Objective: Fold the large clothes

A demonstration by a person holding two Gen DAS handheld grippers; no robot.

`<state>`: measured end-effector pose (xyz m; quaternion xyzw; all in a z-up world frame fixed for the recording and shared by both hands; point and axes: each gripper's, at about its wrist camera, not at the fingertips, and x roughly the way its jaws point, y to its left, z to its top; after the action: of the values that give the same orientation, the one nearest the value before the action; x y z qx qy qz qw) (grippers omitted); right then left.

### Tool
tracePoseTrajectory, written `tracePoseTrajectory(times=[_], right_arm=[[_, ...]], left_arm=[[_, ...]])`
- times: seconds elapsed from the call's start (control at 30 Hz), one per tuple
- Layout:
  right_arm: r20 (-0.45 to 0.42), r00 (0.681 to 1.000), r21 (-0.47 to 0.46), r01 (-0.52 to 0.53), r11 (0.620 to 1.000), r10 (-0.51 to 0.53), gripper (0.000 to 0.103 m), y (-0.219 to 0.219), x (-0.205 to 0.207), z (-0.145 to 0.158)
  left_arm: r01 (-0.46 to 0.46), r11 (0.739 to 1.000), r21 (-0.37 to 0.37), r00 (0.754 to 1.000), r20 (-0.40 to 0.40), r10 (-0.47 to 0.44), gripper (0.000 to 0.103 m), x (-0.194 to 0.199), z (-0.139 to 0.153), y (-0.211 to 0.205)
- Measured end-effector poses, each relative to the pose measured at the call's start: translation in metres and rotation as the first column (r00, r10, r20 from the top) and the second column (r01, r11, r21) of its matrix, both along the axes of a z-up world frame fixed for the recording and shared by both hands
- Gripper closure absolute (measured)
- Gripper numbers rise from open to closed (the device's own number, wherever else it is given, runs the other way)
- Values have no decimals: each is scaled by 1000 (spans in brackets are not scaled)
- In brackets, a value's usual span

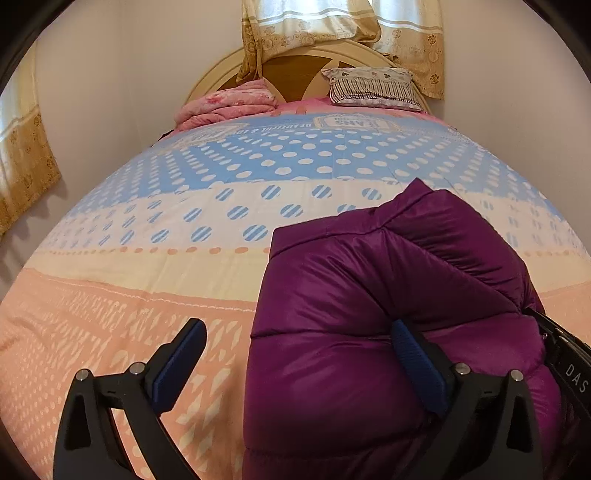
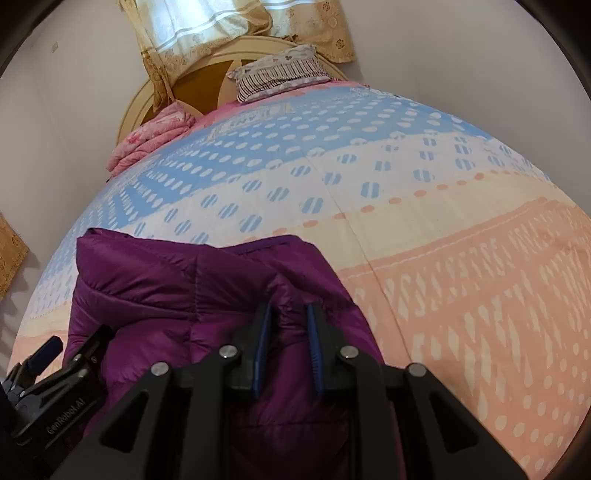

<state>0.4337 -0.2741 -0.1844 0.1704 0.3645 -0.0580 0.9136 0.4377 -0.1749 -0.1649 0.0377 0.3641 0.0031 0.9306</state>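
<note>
A purple puffer jacket (image 1: 369,288) lies folded into a thick bundle on the bed; in the right wrist view the jacket (image 2: 166,280) fills the lower left. My left gripper (image 1: 299,354) stands wide open at the jacket's left edge. One blue pad rests on the fabric and the other hangs over the bedspread. My right gripper (image 2: 288,350) is shut on a pinched ridge of the jacket, with purple fabric squeezed between its blue pads. Each gripper shows in the other's view: the left gripper (image 2: 55,354) at lower left, the right gripper (image 1: 565,354) at the right edge.
The bedspread (image 1: 147,295) is peach near me, then cream, then blue with white dots. A patterned pillow (image 1: 373,88) and a folded pink quilt (image 1: 225,105) lie by the round headboard (image 1: 295,70). Curtains (image 1: 332,26) hang behind, and white walls stand close on both sides.
</note>
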Motion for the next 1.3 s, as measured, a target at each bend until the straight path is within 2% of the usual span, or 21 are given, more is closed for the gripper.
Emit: tracePoseTrajectory(times=[0.13,0.5,1.3], right_arm=[[-7,1000,-2,-2,1000,2,83,1,0,-3],[-36,999,-24,1,1000,-2,83,3,3,-10],[-55,998,-57,12,998,-15,83,6,3,-15]], left_arm=[[3,1000,-18,1000,-14,-3,1,1,-6,2],[16,1000,17,999,-36,-16,1,2,-12,-4],[29,999,31,998,-52,-28,1,5,-17,-8]])
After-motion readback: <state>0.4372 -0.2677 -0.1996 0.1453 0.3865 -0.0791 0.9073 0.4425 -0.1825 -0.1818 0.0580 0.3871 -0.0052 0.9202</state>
